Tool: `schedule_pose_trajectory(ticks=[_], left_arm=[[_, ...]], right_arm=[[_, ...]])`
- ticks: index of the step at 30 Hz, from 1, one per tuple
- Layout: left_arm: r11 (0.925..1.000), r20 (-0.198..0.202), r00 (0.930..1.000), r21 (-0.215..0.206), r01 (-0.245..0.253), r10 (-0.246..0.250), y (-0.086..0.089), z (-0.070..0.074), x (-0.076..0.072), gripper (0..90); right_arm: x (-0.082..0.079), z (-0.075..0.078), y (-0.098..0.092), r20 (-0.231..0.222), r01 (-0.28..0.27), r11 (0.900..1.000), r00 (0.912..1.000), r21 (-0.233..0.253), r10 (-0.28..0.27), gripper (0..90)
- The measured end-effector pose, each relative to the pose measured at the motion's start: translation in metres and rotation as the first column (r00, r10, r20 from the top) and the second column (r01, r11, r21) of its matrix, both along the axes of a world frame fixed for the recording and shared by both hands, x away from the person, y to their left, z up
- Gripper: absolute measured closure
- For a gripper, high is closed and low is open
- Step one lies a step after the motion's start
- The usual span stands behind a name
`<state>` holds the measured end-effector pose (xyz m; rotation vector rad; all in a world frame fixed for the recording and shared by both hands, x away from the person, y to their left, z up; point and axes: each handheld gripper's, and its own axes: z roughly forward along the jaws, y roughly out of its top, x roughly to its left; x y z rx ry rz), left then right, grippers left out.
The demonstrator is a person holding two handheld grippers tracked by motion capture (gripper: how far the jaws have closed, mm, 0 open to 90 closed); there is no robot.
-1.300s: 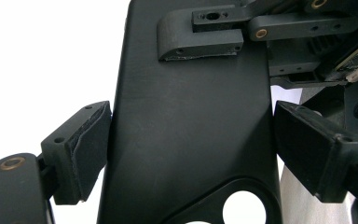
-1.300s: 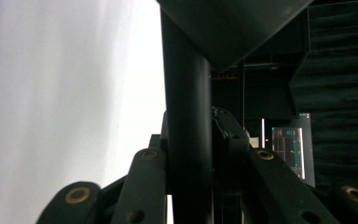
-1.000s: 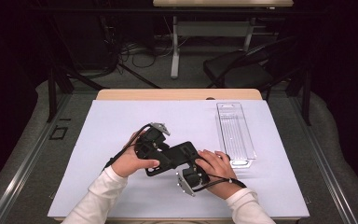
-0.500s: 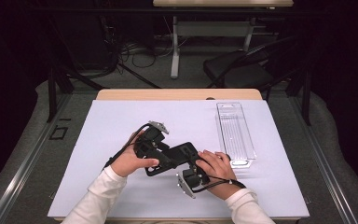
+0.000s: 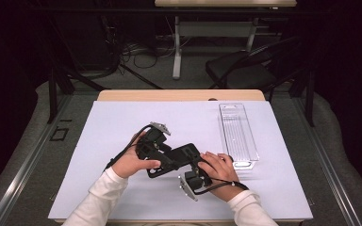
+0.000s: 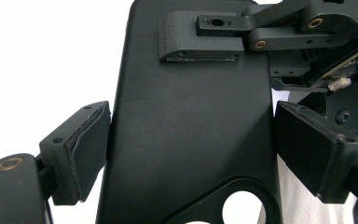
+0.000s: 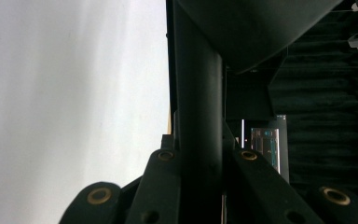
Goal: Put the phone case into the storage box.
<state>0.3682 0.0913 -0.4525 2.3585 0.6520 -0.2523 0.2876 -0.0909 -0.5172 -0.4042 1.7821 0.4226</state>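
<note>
A flat black plate (image 5: 179, 157) with a round hole near one end sits low over the white sheet (image 5: 122, 117) that covers the counter (image 5: 179, 95), toward the near middle of it, held between the two grippers. In the high view the left gripper (image 5: 162, 157) comes in from the left, gripped by the person's left hand (image 5: 133, 162), and the right gripper (image 5: 200, 172) meets the plate from the near right, under the right hand (image 5: 219, 167). In the left gripper view the plate (image 6: 186, 121) fills the space between the two padded fingers (image 6: 81, 151): the left pad touches its edge, while the right pad stands just beside the other edge with a thin slit of white between them, so the fingers are set wide around the plate and are not clearly clamped on it. Farther along the plate in that view, a finger of the other gripper (image 6: 200, 42) lies flat against its face. In the right gripper view the plate (image 7: 198, 116) is seen edge-on, rising straight between the fingers (image 7: 161, 186), which are closed narrow against both of its faces. A clear plastic tray (image 5: 238, 134) lies lengthwise on the right part of the sheet, just to the right of the right hand and apart from the plate.
</note>
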Motion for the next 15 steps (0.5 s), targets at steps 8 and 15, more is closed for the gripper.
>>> schedule_pose_trajectory(ticks=[8, 15], left_arm=[[0.9999, -0.004, 1.0, -0.013, -0.003, 0.003, 0.0004, -0.0005, 0.0, 13.0], [0.9999, 0.02, 0.9998, -0.015, -0.001, 0.001, 0.0005, -0.0008, -0.0018, 12.5]], right_arm=[[0.0002, 0.0005, -0.0007, 0.002, 0.001, 1.0, 1.0, -0.001, -0.001, 86.2], [0.0006, 0.0002, -0.0011, -0.001, 0.0, 1.0, 1.0, 0.006, 0.0, 86.2]])
